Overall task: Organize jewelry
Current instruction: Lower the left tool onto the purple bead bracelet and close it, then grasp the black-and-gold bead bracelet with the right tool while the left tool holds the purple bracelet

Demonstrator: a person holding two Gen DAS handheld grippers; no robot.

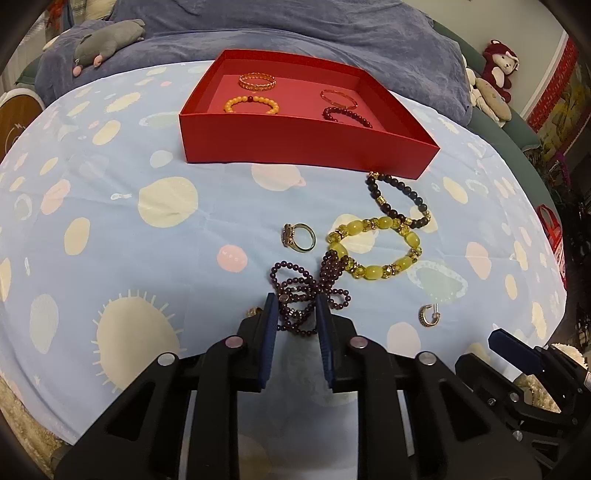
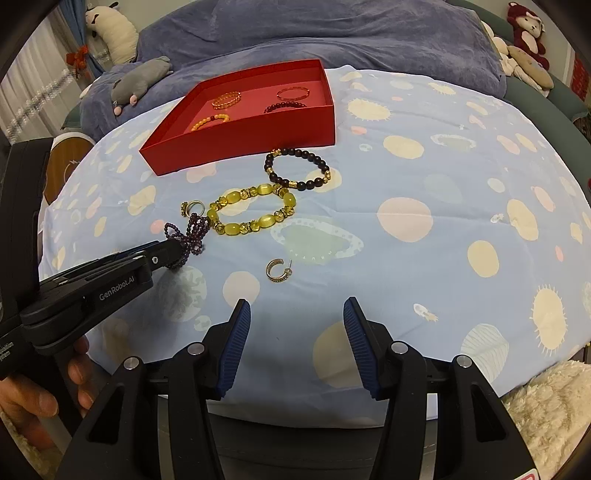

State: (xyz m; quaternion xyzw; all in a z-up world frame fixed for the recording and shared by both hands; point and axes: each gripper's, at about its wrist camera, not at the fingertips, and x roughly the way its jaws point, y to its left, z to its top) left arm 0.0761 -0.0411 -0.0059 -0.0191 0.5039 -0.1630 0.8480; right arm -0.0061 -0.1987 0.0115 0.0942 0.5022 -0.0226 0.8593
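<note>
A red box [image 1: 295,136] [image 2: 236,136] at the back holds several bracelets. On the blue spotted cloth lie a purple bead strand [image 1: 306,284] [image 2: 192,229], a yellow bead bracelet [image 1: 373,247] [image 2: 251,210], a dark bead bracelet [image 1: 402,199] [image 2: 299,168], a ring [image 1: 301,236] [image 2: 192,208] and a hoop earring [image 1: 430,314] [image 2: 277,269]. My left gripper [image 1: 296,306] [image 2: 173,247] is open with its fingertips around the near end of the purple strand. My right gripper [image 2: 295,314] is open and empty, near the earring.
Plush toys [image 1: 107,40] [image 2: 524,26] lie on a blue-grey blanket [image 1: 280,33] behind the cloth. A fluffy cream rug [image 2: 546,413] lies at the near right edge. A small gold piece [image 1: 253,311] peeks out left of my left fingers.
</note>
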